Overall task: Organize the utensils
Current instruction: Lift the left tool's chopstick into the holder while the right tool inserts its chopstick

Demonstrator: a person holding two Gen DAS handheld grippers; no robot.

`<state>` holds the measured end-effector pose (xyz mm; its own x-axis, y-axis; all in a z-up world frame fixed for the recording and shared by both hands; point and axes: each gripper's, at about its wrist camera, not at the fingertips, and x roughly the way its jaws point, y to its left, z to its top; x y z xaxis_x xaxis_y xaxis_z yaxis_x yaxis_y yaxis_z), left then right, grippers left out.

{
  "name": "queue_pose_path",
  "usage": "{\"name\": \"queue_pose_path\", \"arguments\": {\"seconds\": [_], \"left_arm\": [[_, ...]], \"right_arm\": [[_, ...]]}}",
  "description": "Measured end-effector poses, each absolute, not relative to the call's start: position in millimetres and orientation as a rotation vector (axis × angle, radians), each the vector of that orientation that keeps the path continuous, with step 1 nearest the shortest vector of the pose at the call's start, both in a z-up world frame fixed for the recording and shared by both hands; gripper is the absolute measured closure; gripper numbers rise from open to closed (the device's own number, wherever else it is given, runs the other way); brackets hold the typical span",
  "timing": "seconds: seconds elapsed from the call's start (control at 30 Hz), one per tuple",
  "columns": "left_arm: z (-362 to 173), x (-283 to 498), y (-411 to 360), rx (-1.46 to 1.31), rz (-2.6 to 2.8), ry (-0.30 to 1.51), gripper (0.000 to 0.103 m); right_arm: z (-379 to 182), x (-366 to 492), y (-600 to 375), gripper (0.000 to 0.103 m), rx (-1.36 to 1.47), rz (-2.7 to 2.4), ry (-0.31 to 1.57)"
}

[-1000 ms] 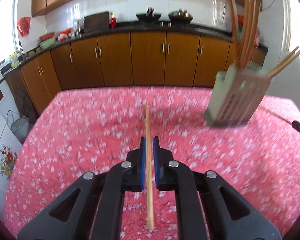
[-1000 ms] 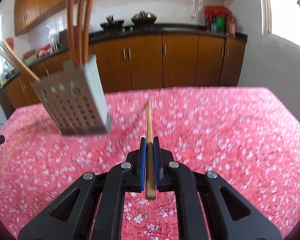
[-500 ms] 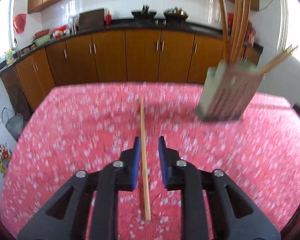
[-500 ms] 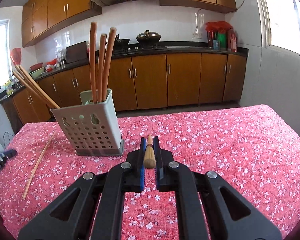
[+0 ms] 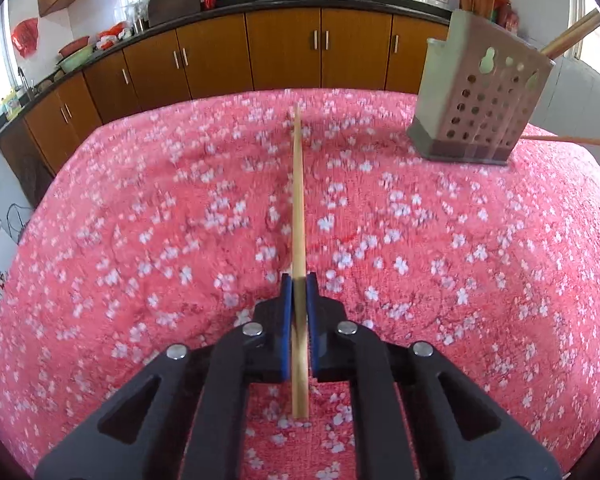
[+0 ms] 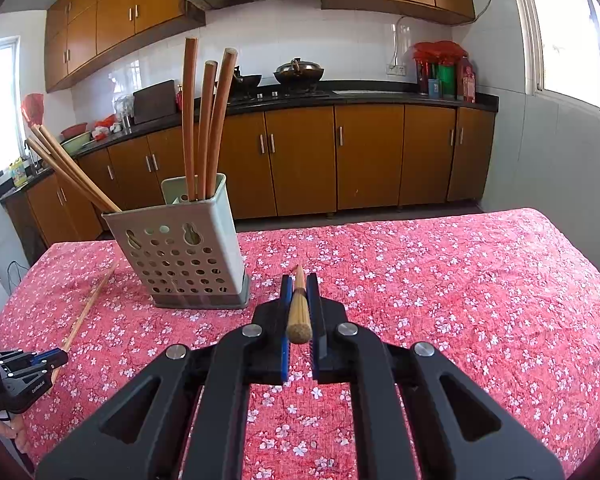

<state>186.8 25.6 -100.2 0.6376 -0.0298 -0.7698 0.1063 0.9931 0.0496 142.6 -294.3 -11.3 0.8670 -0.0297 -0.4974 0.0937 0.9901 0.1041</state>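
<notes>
A pale wooden chopstick [image 5: 298,200] lies lengthwise on the red flowered tablecloth [image 5: 140,208], and my left gripper [image 5: 299,278] is shut on its near part. The right wrist view shows the same chopstick [image 6: 88,308] and left gripper [image 6: 56,358] at the far left. My right gripper [image 6: 299,280] is shut on a second chopstick [image 6: 299,312], seen end-on and held above the cloth. A grey perforated utensil holder [image 6: 180,248] stands upright left of it, with three thick wooden handles [image 6: 204,120] and slanting chopsticks [image 6: 72,168] inside. The holder [image 5: 480,108] is far right of my left gripper.
Brown kitchen cabinets [image 6: 340,160] and a dark counter with pans [image 6: 296,72] run behind the table. The table's far edge [image 5: 260,94] lies beyond the chopstick tip. A thin stick [image 5: 572,142] crosses in from the right beside the holder base.
My left gripper's jaws stood apart around the chopstick half a second ago; they have sunk toward the cloth and shut on it. The right gripper keeps its chopstick.
</notes>
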Motion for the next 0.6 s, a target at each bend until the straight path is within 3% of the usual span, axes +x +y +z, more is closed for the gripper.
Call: {"name": "queue_pose_path", "arguments": {"seconds": [0.3, 0.6], "left_arm": [[0, 178, 43, -0.029, -0.103, 0.627, 0.094], [43, 176, 37, -0.065, -0.123, 0.526, 0.095]], "right_arm": [[13, 137, -296, 0.095, 0.125, -0.060, 0.437], [21, 137, -290, 0.095, 0.118, -0.052, 0.414]]}}
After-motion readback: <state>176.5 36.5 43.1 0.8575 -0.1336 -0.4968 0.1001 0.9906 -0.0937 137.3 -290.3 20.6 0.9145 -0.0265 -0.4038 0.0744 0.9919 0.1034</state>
